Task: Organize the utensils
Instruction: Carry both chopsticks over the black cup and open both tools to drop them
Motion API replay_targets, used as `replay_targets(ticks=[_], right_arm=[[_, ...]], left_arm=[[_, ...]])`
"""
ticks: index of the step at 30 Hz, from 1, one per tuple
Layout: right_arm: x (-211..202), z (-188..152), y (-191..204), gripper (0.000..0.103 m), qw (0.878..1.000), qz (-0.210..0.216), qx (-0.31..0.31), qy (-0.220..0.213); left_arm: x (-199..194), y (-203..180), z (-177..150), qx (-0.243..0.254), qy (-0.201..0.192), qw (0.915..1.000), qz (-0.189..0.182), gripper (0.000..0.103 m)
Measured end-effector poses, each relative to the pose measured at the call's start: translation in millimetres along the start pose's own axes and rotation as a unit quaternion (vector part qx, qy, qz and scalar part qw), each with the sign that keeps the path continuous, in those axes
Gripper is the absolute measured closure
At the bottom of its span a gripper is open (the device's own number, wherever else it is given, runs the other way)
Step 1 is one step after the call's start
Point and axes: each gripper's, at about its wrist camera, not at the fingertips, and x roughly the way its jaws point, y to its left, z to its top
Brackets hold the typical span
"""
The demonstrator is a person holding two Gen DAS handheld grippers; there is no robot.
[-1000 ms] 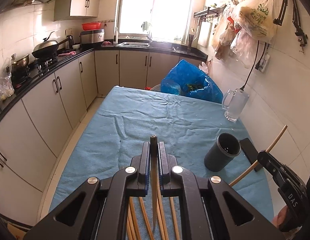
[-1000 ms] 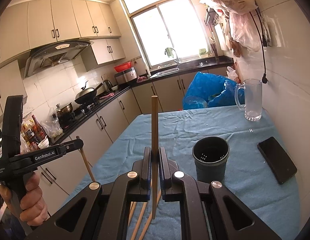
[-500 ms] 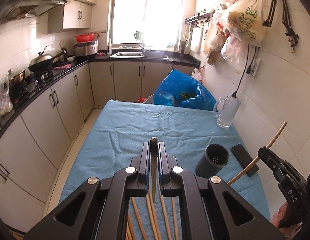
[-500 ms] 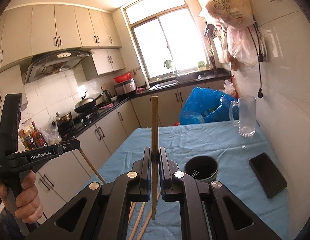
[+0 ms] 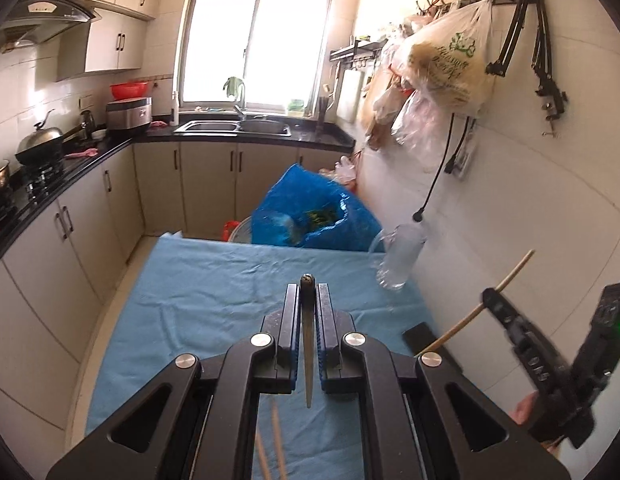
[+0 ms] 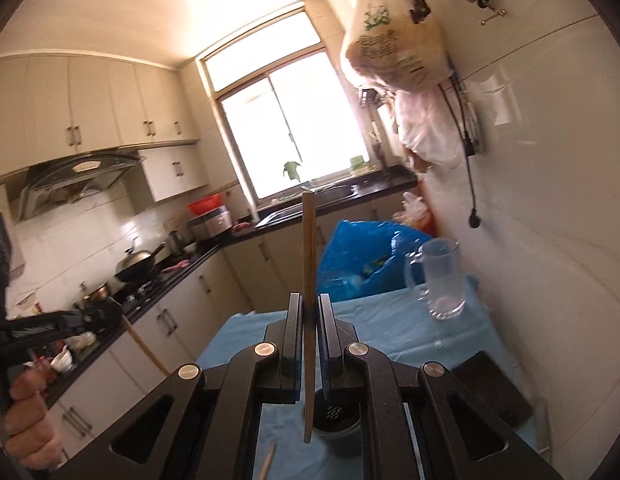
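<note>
Clamping a single chopstick each, both grippers hang above the table (image 5: 198, 304) with its blue cloth. The left gripper (image 5: 308, 312) has its jaws pressed together on a dark-tipped chopstick (image 5: 308, 344) that runs nearly along the line of the fingers, its rounded end poking out just past the tips and its pointed end hanging below the pads. The right gripper (image 6: 309, 320) is closed on a pale wooden chopstick (image 6: 309, 264) standing upright between the pads — most of its length rises above the fingers, and its lower end hangs just over the rim of the dark utensil holder (image 6: 336, 426) on the cloth.

Loose chopsticks (image 5: 276, 446) lie on the cloth below the left gripper, mostly hidden by its body. A black phone (image 6: 494, 388) lies flat to the right of the holder, near the wall, and a clear glass mug (image 6: 444, 280) stands farther back — close to a blue plastic bag (image 5: 310, 216) beyond the table's far edge. A hand (image 6: 28, 428) grips the left tool's handle at the edge of the right view.
</note>
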Motion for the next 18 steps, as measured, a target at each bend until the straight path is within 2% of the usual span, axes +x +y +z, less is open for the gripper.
replay_targets(ticks=[6,10,18], right_arm=[[20.6,8.8,-14.2,0.095,1.0,-0.029,0.008,0.003],[45.6,2.9,-23.1,0.096,0.999,-0.038,0.011,0.029],[84.3,-16.7,-38.0,0.095,0.995,-0.042,0.017,0.084]], left_arm=[[19.0,-14.6,22.1,-0.008,-0.011,0.9996,-0.024,0.096],[46.9,-22.8,22.2,-0.015,0.008,0.9993,-0.033,0.096],[94.9,-27.4,5.0,-0.008,0.053,0.9982,-0.025,0.096]])
